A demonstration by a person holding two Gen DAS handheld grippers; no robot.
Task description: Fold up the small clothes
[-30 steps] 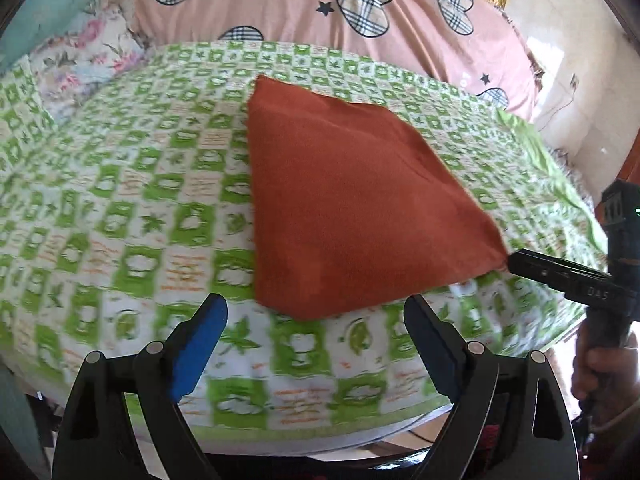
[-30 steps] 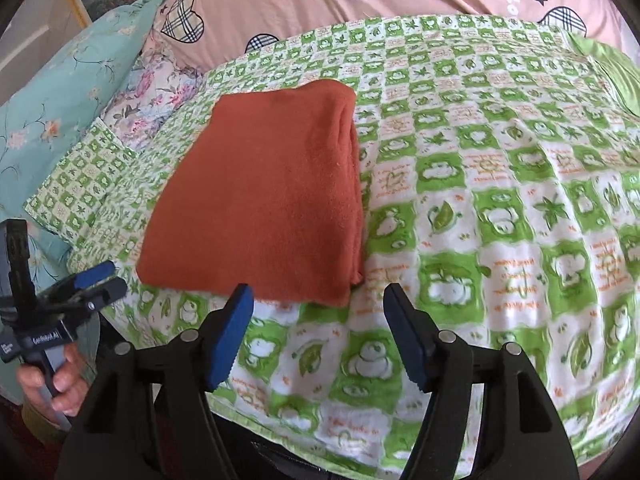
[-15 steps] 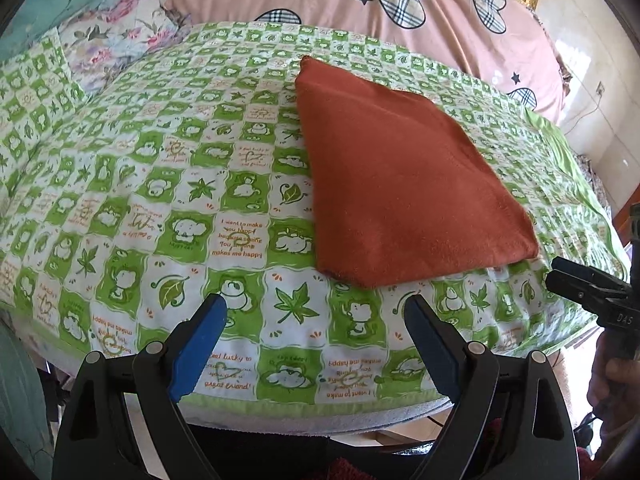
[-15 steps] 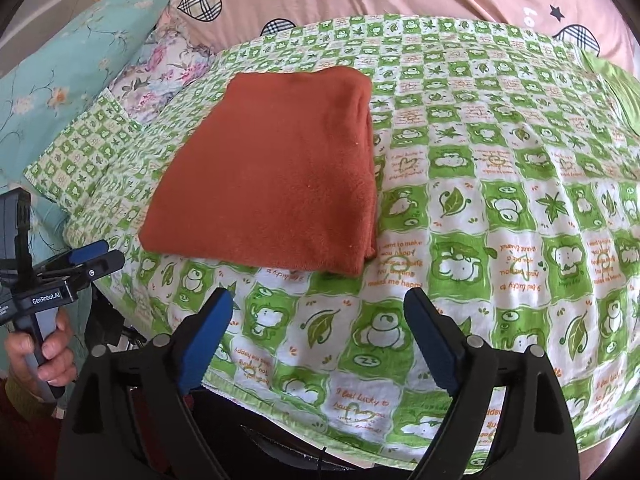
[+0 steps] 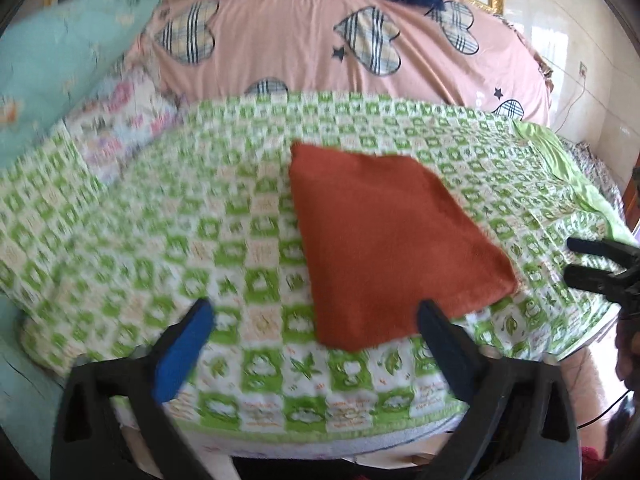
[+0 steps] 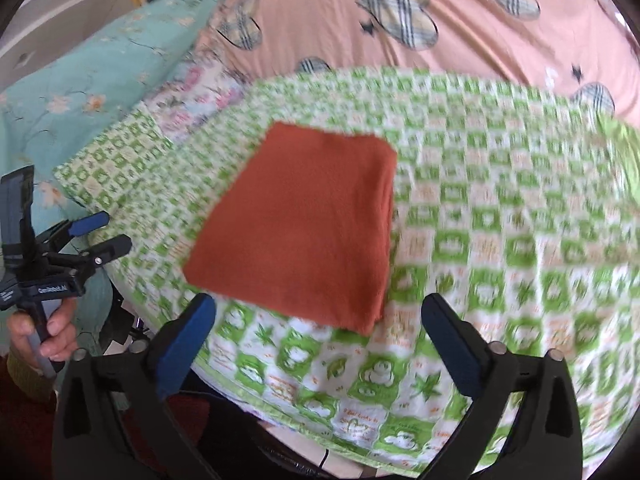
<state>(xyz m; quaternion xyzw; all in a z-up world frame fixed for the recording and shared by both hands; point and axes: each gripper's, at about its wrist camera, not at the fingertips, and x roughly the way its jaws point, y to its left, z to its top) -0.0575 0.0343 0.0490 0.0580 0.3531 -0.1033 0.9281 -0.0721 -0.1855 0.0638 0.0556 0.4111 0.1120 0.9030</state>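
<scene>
Left claw (image 5: 316, 344): fingers spread wide apart, nothing between them, held off the near edge of the bed.
Right claw (image 6: 318, 340): also spread wide and empty, held off the same near edge.
Cloth (image 5: 384, 240): rust-orange, folded into a flat rectangle on the green checked bedspread (image 5: 168, 216); ahead of the left claw and a little toward its right finger, its near corner just past that fingertip.
Cloth from the right wrist (image 6: 304, 224): ahead of the right claw and slightly to its left; the thick folded edge runs down the cloth's right side, which the left wrist view does not show.
Only in the left wrist view: the right claw's two dark fingers (image 5: 592, 264) entering from the right edge, apart, beside the cloth's right corner but clear of it.
Only in the right wrist view: the left claw (image 6: 104, 232) seen from the side at far left, with the person's hand (image 6: 48, 332) gripping its handle.
Behind the bedspread: pink quilt with plaid hearts (image 5: 304, 40), teal floral pillow (image 6: 88, 88).
Sharpness: both views are motion-blurred.
</scene>
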